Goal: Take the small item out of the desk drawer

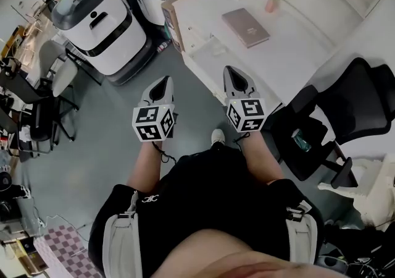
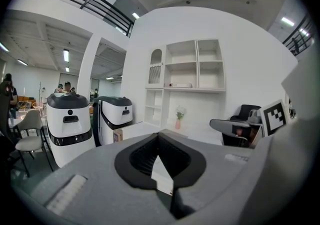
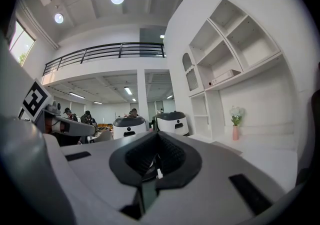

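White tabletop [image 1: 308, 42] stands ahead, with what looks like its drawer [image 1: 210, 48] at the near-left edge; the small item inside cannot be made out. Left tool [image 1: 164, 82] and right tool [image 1: 231, 73] are both clenched on nothing, short of it. Reaching in clenched risks shoving the item deeper instead of gripping it.

The smooth white desk [image 1: 296, 48] bore a flat rectangular dusty-pink object [image 1: 245, 26] and a pale pink vase [image 1: 271, 4] with green leaves. The mesh-backed office chair [image 1: 364, 101] was black. The left gripper [image 1: 165, 80] and right gripper [image 1: 229, 71] were light grey with black pads, each with a cube [image 1: 245, 115] patterned in black-and-white squares. The floor [image 1: 117, 141] was blue-grey. The rounded white machine [image 1: 99, 23] wore black bands. The floor mat [image 1: 62, 249] showed pink-and-white checks.
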A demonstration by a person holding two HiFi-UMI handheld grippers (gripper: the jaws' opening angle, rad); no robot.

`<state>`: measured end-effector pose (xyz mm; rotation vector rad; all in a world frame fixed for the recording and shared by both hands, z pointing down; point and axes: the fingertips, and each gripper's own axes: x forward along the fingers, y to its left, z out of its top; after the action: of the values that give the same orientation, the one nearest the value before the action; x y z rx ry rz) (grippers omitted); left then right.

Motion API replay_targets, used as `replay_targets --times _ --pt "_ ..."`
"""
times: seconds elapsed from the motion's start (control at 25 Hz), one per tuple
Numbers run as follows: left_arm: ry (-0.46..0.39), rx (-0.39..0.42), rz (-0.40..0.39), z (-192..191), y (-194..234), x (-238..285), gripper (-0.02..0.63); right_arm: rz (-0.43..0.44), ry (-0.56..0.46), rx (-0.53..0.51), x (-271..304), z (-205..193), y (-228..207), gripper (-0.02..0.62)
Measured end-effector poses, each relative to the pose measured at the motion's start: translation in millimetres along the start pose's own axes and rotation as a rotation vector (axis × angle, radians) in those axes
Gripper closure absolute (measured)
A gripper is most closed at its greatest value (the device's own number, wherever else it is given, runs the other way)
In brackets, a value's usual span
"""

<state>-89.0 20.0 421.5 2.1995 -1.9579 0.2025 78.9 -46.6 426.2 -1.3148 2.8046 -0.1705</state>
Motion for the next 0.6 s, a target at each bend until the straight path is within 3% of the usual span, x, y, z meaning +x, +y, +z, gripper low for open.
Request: replay_targets --times 0.6 --pt "0.0 -0.011 0.074 46 25 125 0.592 0.081 0.036 -0.007 120 18 -79 0.598"
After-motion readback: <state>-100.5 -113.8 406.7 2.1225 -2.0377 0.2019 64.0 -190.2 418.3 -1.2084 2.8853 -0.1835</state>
